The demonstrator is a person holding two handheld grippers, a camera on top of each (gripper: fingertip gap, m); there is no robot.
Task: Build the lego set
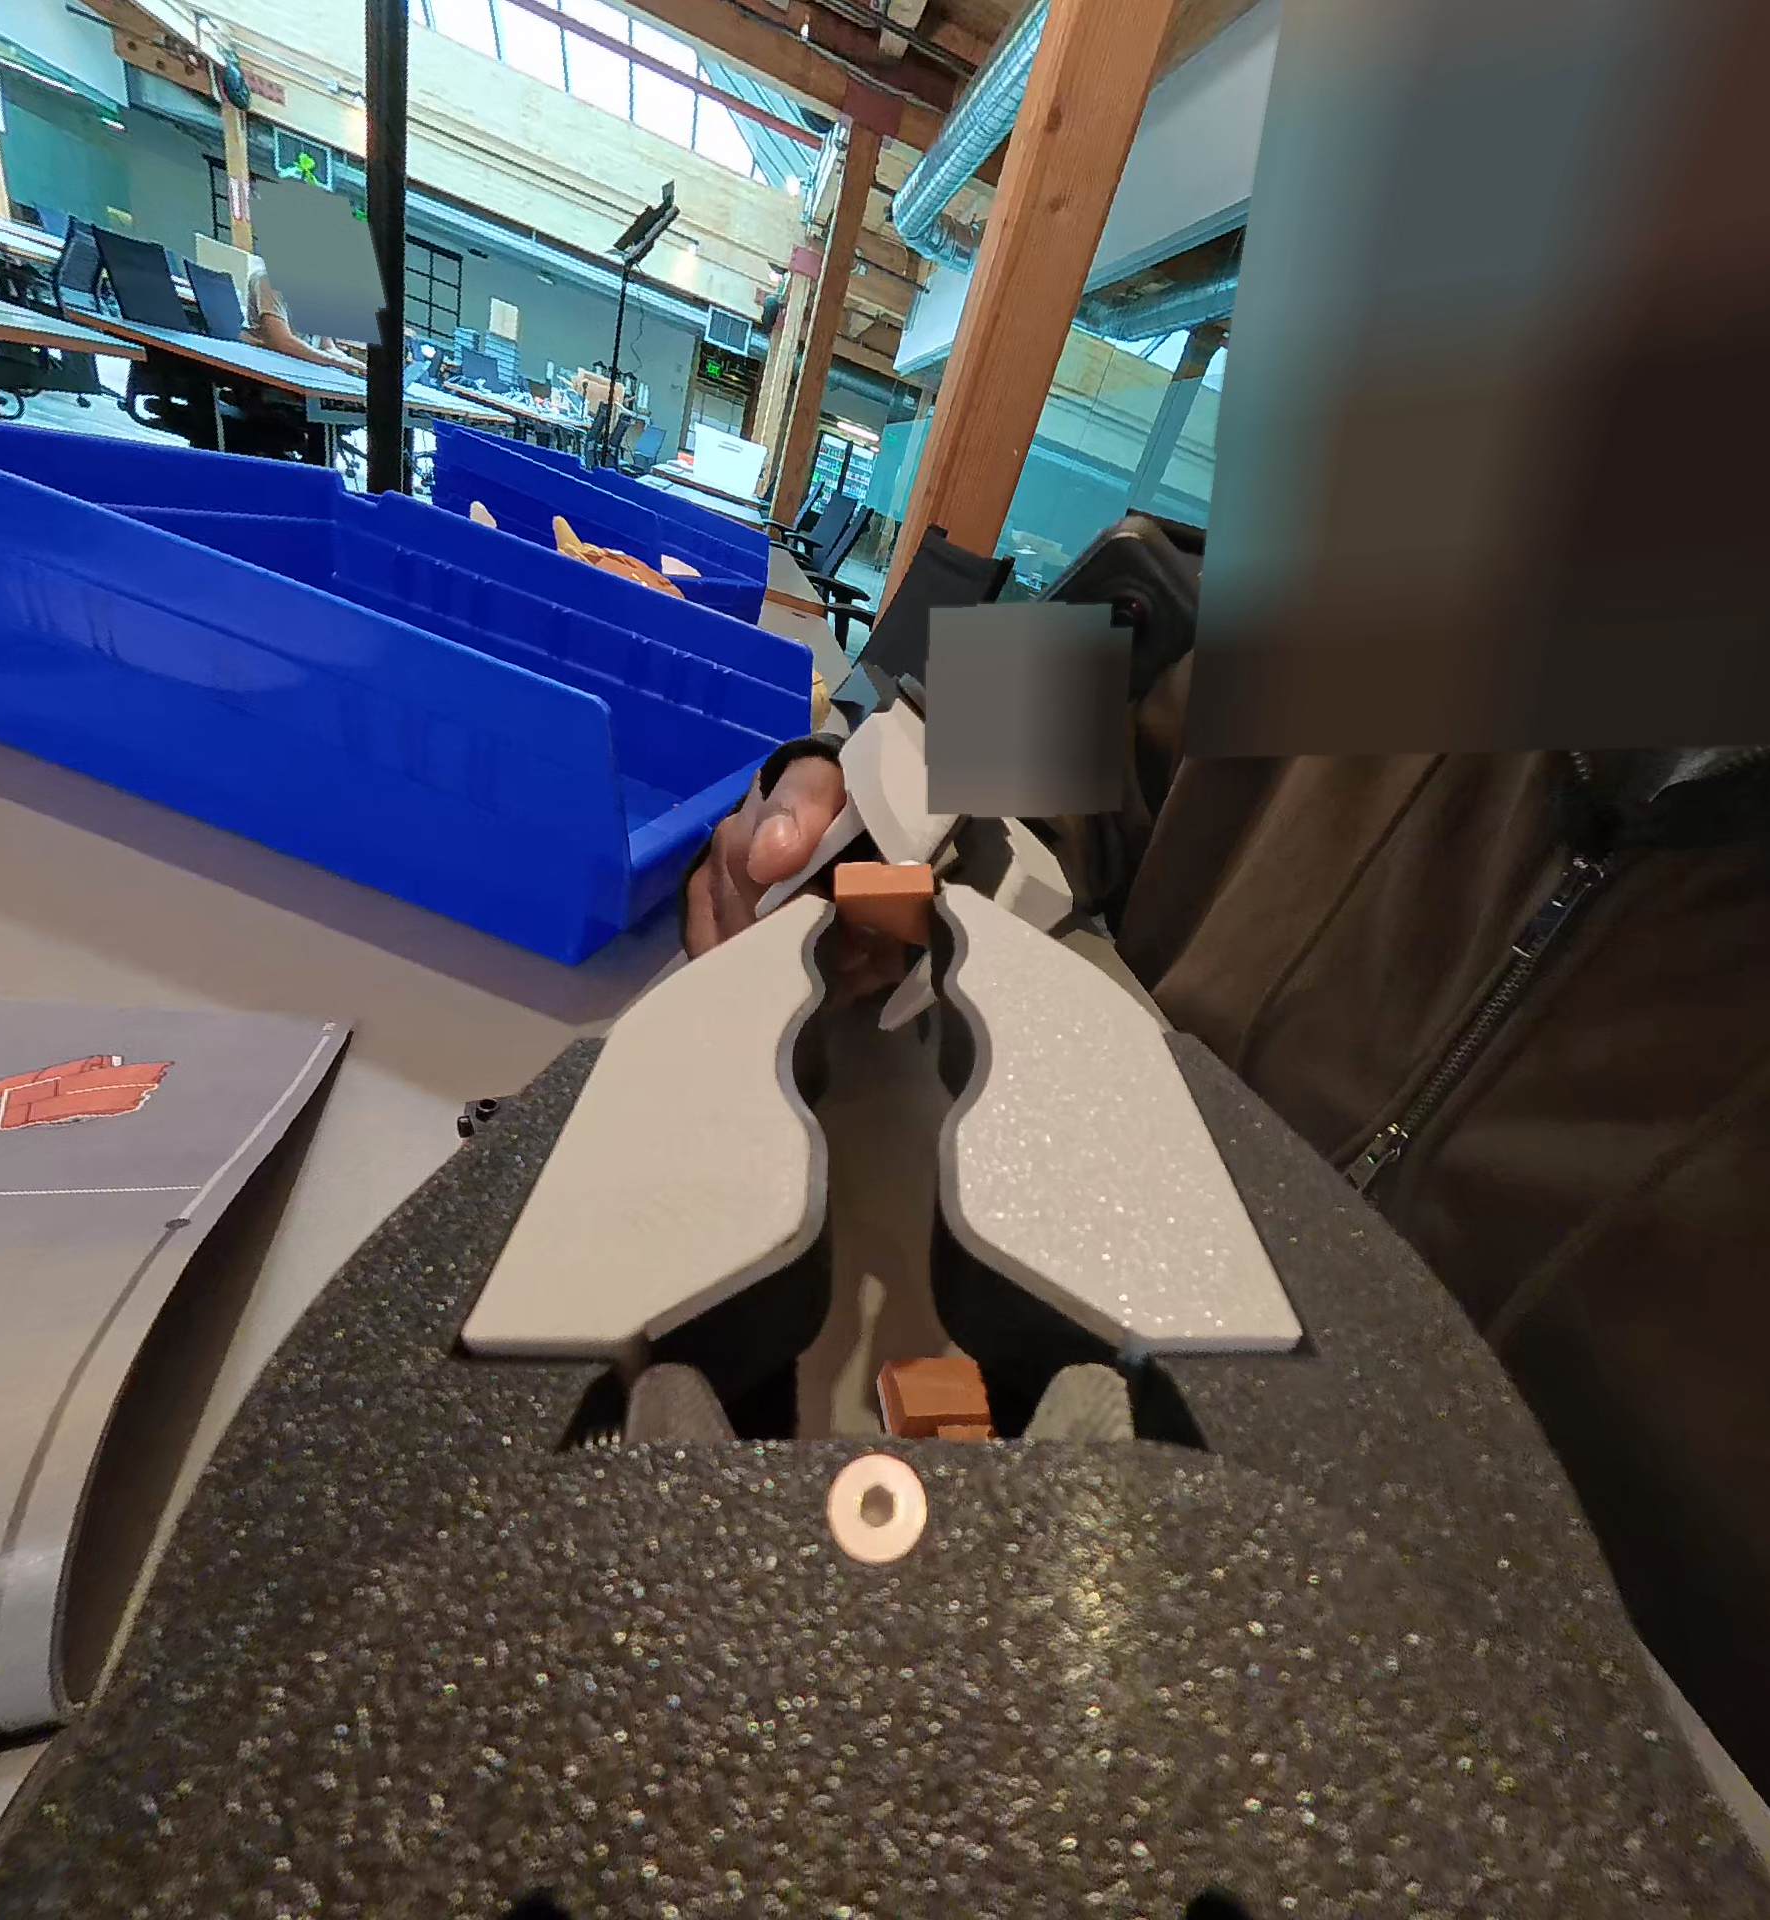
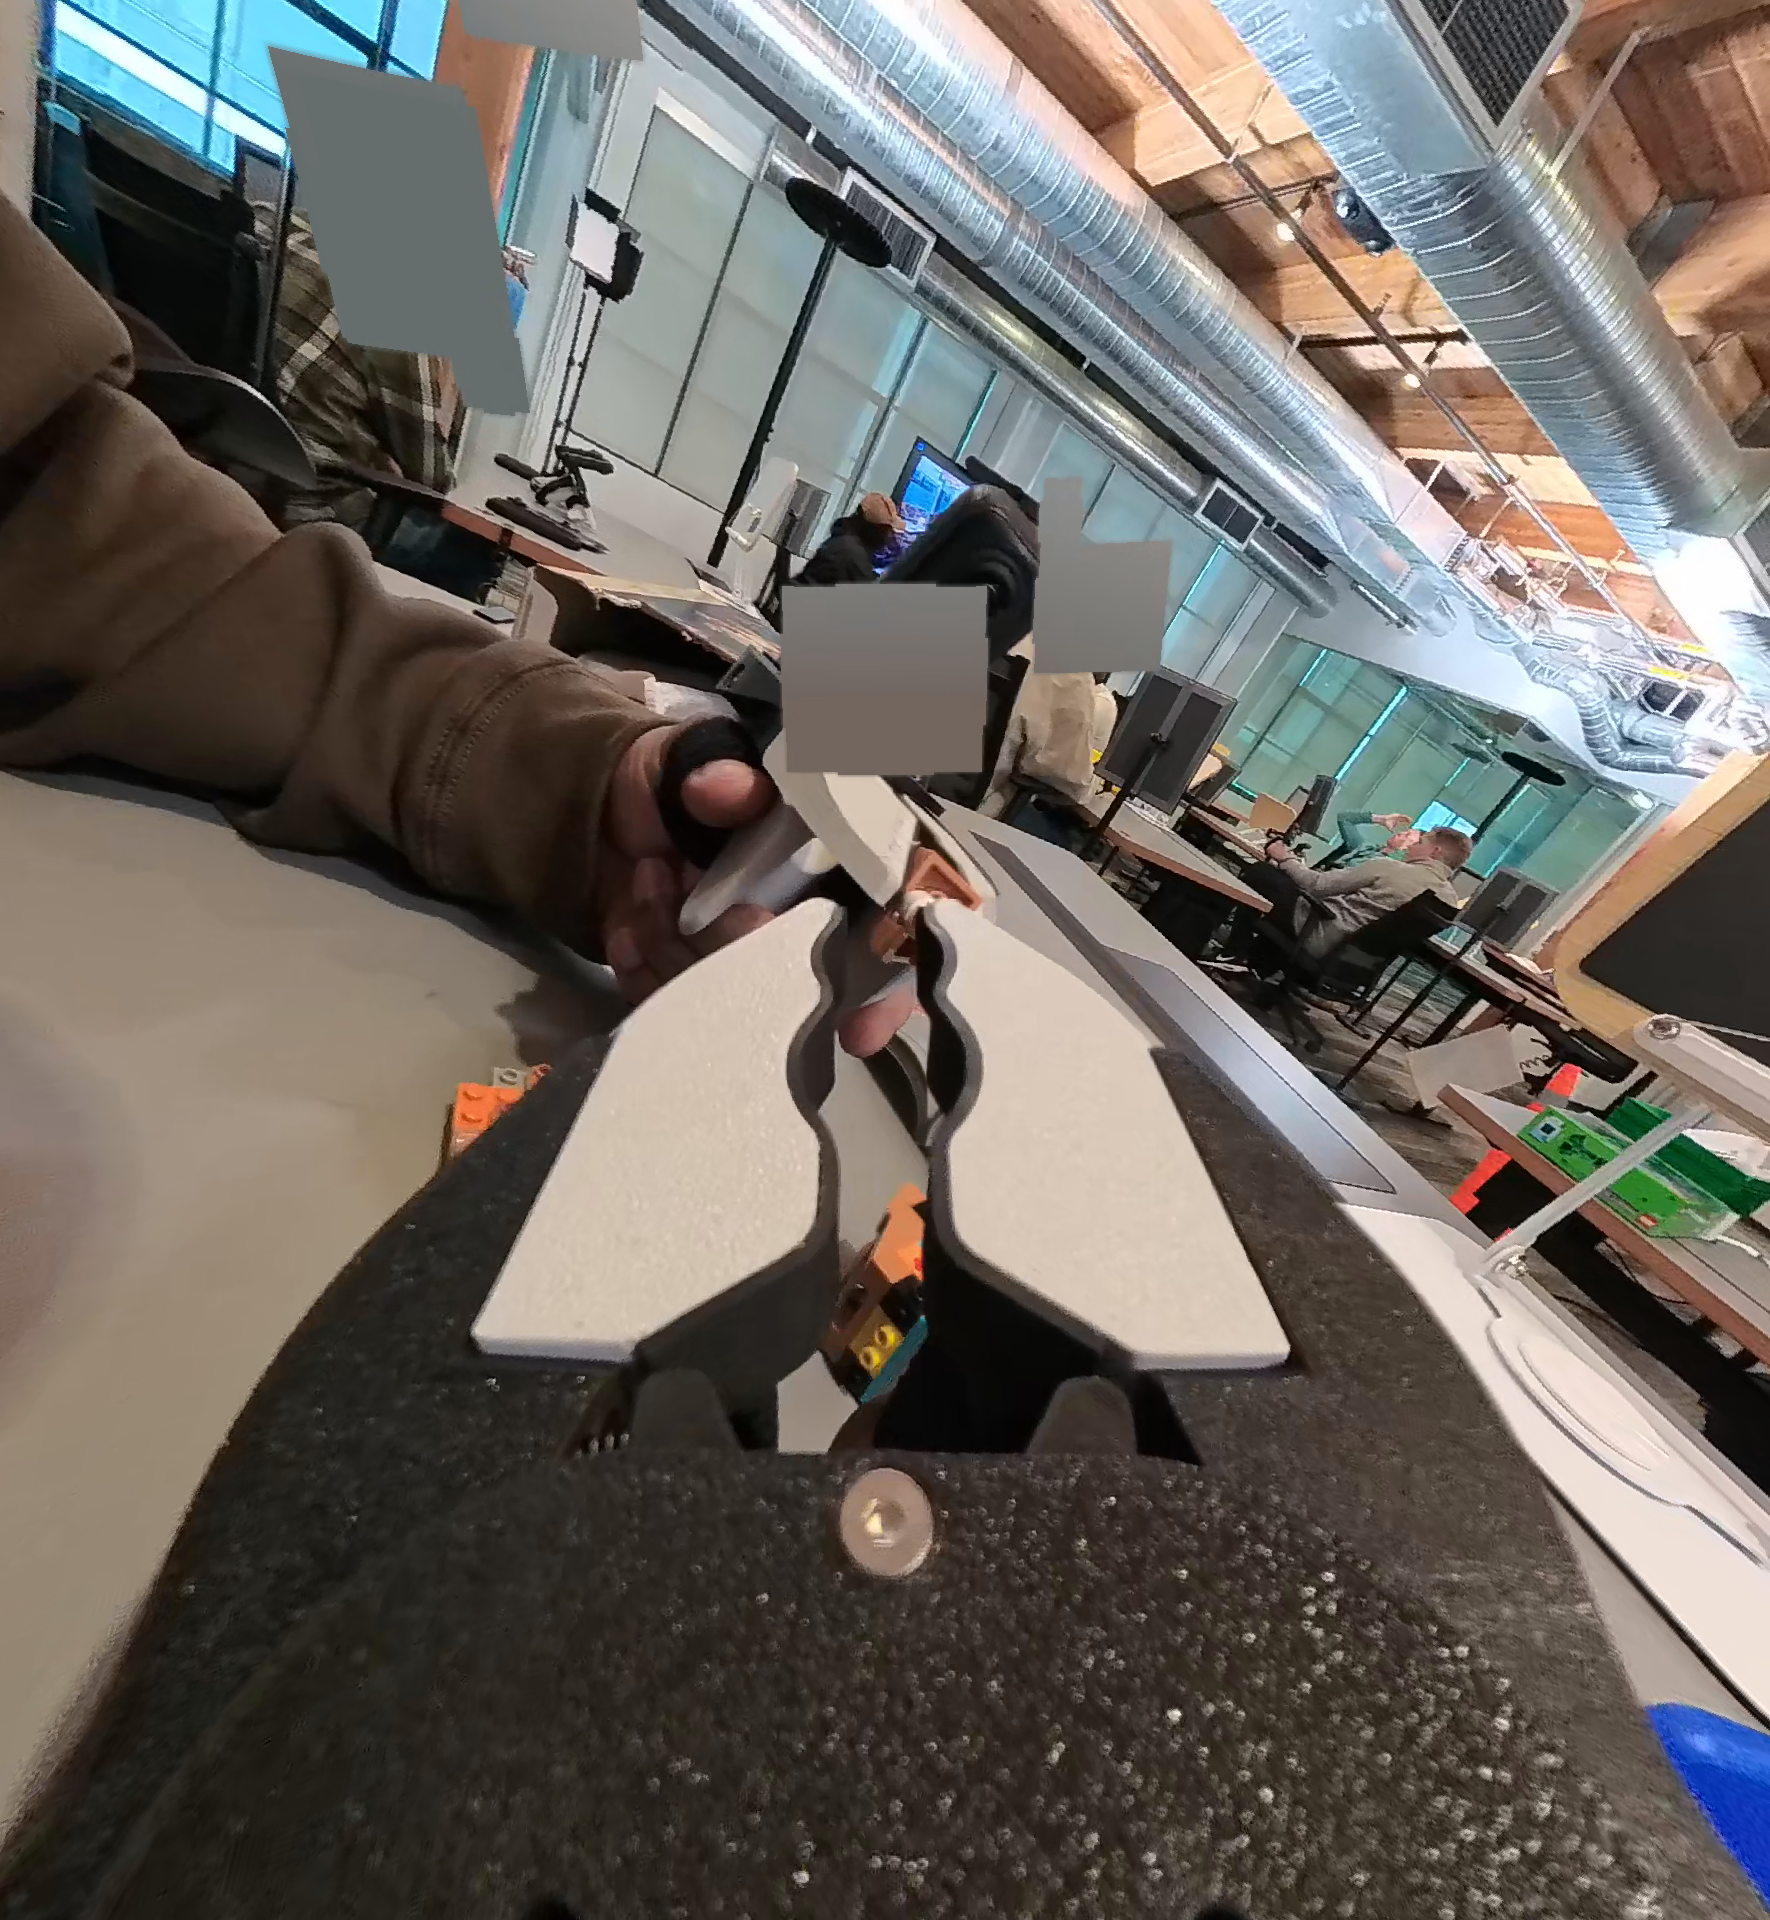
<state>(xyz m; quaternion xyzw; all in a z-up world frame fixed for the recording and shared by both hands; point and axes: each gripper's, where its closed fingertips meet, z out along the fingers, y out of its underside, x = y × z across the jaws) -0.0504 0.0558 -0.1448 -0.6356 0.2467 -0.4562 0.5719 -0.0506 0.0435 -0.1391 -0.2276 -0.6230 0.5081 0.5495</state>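
My two grippers meet tip to tip above the grey table [image 1: 133, 894]. In the left wrist view my left gripper [image 1: 882, 916] is shut on a small brown brick [image 1: 883, 894]. The right gripper's pale fingers [image 1: 886, 774] and the hand holding it are just beyond the brick. In the right wrist view my right gripper [image 2: 881, 920] is closed to a narrow gap on a brown brick piece [image 2: 900, 940]. The left gripper's fingers [image 2: 850, 821] hold more brown brick [image 2: 943, 883] right against it. A brown-sleeved hand [image 2: 652, 883] holds the left gripper.
Blue bins [image 1: 341, 665] stand on the table at the left, and a bin corner [image 2: 1754, 1808] shows. An instruction booklet [image 1: 81, 1143] lies at the near left. Loose orange bricks [image 2: 486, 1107] and a part-built model [image 2: 876, 1299] lie under the right gripper. A person in a brown jacket [image 1: 1483, 1039] is close at the right. The grippers are tip to tip, or close to it.
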